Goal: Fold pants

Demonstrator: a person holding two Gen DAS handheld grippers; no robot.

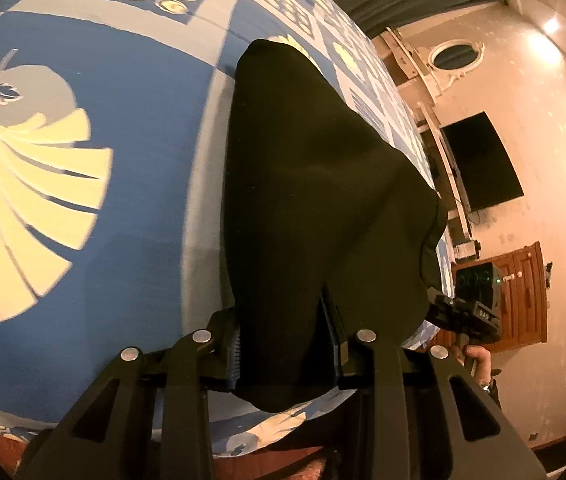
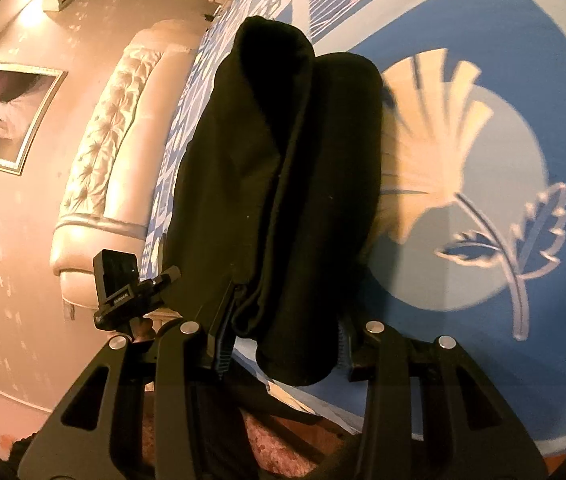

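Observation:
Black pants (image 1: 315,200) hang in a folded bunch above the blue patterned bedspread (image 1: 143,120). My left gripper (image 1: 287,352) is shut on one end of the pants, with cloth bulging between and below its fingers. My right gripper (image 2: 283,340) is shut on the other end of the pants (image 2: 283,168), which drape forward in thick folds. The right gripper also shows in the left wrist view (image 1: 471,304), close beside the pants. The left gripper shows in the right wrist view (image 2: 123,288), to the left of the cloth.
The bedspread (image 2: 463,240) carries pale fan and leaf prints. A padded cream headboard (image 2: 103,160) stands left of the bed. A dark TV (image 1: 479,160) and a wooden cabinet (image 1: 519,300) stand by the far wall. Reddish floor shows below the bed edge.

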